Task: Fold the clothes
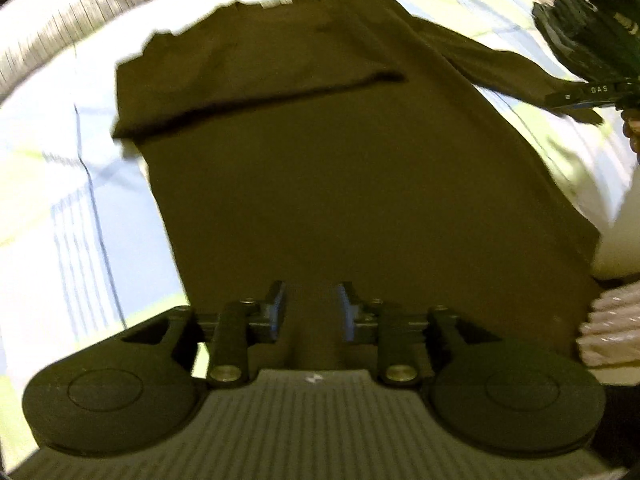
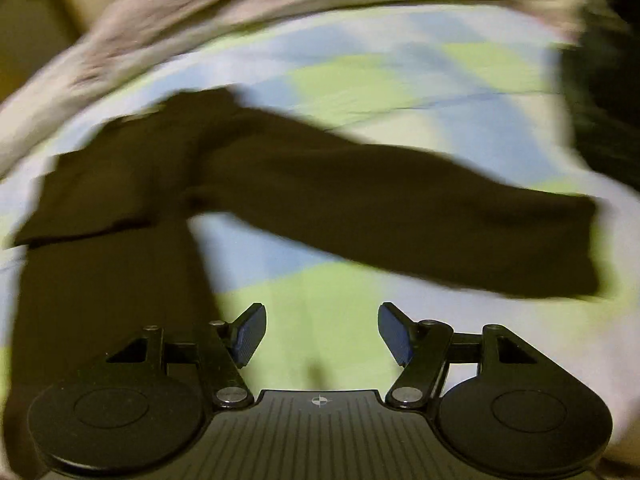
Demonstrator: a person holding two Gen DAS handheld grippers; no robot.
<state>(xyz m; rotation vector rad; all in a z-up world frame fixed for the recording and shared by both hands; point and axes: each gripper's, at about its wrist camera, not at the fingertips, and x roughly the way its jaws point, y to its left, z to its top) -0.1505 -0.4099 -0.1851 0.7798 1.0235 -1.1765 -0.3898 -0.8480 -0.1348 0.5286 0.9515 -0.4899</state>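
Dark shirt (image 1: 340,184) spread flat on the checked bed (image 1: 48,208).

Left gripper (image 1: 311,306) hovers over its lower body, jaws narrowly apart, empty; right gripper (image 2: 322,330), jaws wide, empty, near the outstretched sleeve (image 2: 420,224).

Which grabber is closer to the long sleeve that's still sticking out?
Right. The right gripper hangs open just below the outstretched sleeve. The left gripper is open over the shirt's body, farther from that sleeve.

Dim warm light; motion blur; fisheye edges.
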